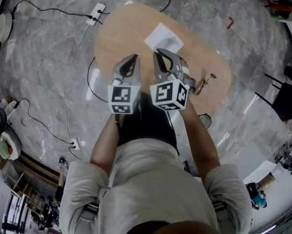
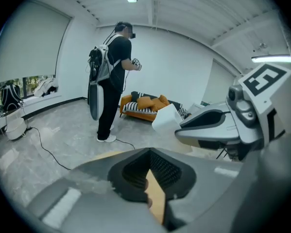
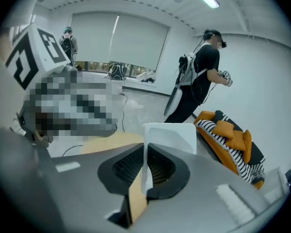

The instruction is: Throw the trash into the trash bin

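Closest up, the person's shirt [image 1: 150, 179] fills the bottom of the head view, both forearms reaching out over an oval wooden table [image 1: 121, 28]. Left gripper [image 1: 134, 57] and right gripper [image 1: 161, 52] hang side by side above the tabletop, marker cubes facing the camera, tips pointing away and down. And the right one has the trash: its jaws are pinched tight on a white paper [image 1: 164, 37], which sticks out beyond the tips, over the middle of the table. Its own view confirms it, with the right gripper [image 3: 145, 152] clamping the paper's lower edge while the sheet [image 3: 172, 136] stands up above the pads. Over to the left gripper view: the left gripper [image 2: 149, 152] has its pads meeting at the tip, nothing between them, only tabletop showing through the slit lower down. That same view catches the right gripper [image 2: 178, 130] beside it, paper [image 2: 165, 118] at its nose. On the table's right end lies a small brown item [image 1: 204, 83], well apart from both grippers. A power strip [image 1: 95, 13] sits on the marble floor past the far edge, cables trailing off. Across the room another person [image 2: 111, 76] stands wearing a backpack, next to an orange sofa [image 2: 145, 103].
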`<state>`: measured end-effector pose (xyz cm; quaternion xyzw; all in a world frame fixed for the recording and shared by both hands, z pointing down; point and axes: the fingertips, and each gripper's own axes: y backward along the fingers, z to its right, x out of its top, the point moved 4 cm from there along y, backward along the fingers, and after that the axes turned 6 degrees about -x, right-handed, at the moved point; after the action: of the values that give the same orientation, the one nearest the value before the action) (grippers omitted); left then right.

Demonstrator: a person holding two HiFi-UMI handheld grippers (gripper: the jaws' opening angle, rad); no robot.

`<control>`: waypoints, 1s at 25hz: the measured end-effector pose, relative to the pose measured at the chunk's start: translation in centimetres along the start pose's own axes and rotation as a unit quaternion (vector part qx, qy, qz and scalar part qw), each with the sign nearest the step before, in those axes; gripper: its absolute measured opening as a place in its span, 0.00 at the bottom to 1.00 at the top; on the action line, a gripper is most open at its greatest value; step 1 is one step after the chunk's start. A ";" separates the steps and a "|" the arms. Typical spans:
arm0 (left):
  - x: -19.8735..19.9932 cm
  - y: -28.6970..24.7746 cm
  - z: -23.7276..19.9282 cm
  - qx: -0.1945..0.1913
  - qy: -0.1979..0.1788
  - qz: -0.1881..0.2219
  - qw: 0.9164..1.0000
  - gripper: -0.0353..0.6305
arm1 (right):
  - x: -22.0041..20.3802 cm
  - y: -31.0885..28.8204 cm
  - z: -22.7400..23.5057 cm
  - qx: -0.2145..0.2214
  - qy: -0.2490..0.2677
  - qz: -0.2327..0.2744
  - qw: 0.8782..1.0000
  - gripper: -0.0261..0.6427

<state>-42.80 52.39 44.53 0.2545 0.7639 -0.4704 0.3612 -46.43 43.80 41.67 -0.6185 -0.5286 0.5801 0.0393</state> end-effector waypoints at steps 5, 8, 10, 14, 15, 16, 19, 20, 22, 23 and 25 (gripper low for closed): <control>4.1 3.2 3.4 0.008 -0.006 0.033 0.999 0.08 | 2.9 5.8 1.5 -0.007 -0.070 0.044 0.997 0.08; 6.2 4.5 5.4 0.006 -0.013 0.045 0.999 0.08 | 3.5 8.6 2.6 -0.012 -0.142 0.060 0.988 0.08; 7.8 5.7 6.3 0.009 -0.012 0.059 0.998 0.08 | 3.7 10.2 3.7 -0.029 -0.178 0.072 0.981 0.08; 10.2 6.9 8.3 -0.001 -0.023 0.078 0.997 0.08 | 5.1 13.0 5.1 -0.056 -0.189 0.116 0.974 0.08; 10.7 6.8 9.0 -0.009 -0.033 0.080 0.996 0.08 | 5.4 13.6 5.5 -0.062 -0.189 0.125 0.972 0.08; 11.3 6.6 9.6 -0.018 -0.042 0.083 0.995 0.08 | 5.5 14.3 5.9 -0.070 -0.190 0.133 0.970 0.08; 13.0 6.7 10.9 -0.049 -0.062 0.092 0.993 0.08 | 5.7 16.0 7.2 -0.102 -0.205 0.139 0.963 0.08; 13.5 7.0 10.9 -0.058 -0.067 0.094 0.992 0.08 | 6.0 16.5 7.3 -0.112 -0.210 0.140 0.961 0.08; 14.6 8.1 10.8 -0.072 -0.081 0.099 0.989 0.08 | 6.9 17.2 7.1 -0.127 -0.213 0.145 0.958 0.08; 15.1 8.5 10.8 -0.078 -0.088 0.102 0.988 0.08 | 7.3 17.4 7.0 -0.134 -0.213 0.149 0.956 0.08; 15.6 8.7 11.1 -0.095 -0.100 0.108 0.985 0.08 | 7.6 17.9 6.9 -0.152 -0.217 0.155 0.952 0.08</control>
<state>-42.50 46.90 24.20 0.2515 0.7330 -0.3772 0.5071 -42.49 37.37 22.47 -0.5502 -0.5041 0.6124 -0.2610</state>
